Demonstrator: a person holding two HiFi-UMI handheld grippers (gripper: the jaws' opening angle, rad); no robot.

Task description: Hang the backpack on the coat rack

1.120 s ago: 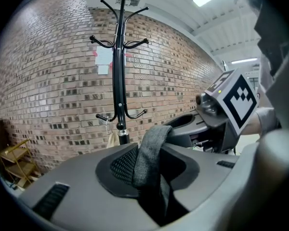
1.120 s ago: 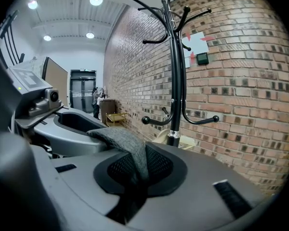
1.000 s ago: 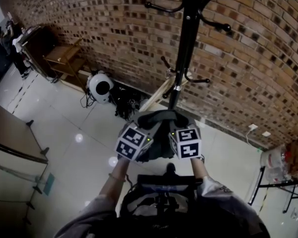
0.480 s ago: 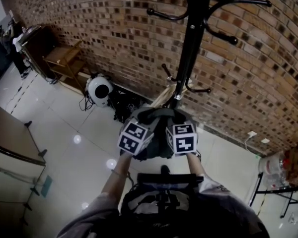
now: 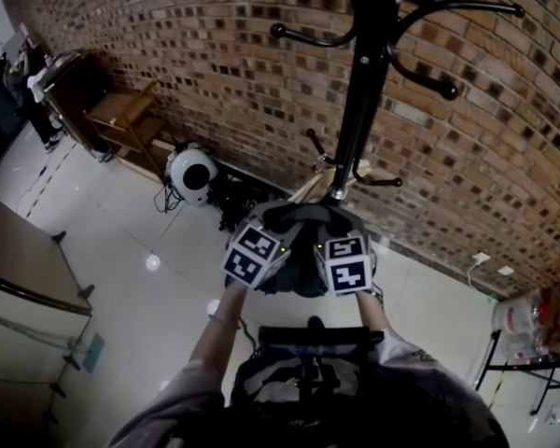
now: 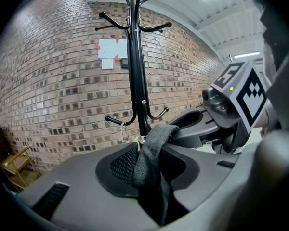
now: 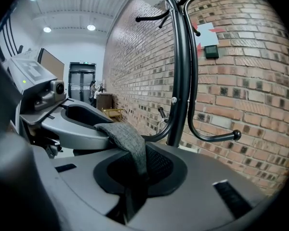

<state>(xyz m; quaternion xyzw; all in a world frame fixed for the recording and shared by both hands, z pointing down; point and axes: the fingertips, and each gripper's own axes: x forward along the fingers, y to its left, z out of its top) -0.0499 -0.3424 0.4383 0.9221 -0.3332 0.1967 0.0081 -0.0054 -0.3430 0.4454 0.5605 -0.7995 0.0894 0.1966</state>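
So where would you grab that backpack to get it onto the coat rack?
By its grey top strap, coming from the side away from the wall. The left hand-held gripper and right hand-held gripper are each shut on one end, so the strap arches between them as an open loop facing the coat rack's hooks.

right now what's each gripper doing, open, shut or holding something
Left gripper: shut on the grey backpack strap.
Right gripper: shut on the same backpack strap.
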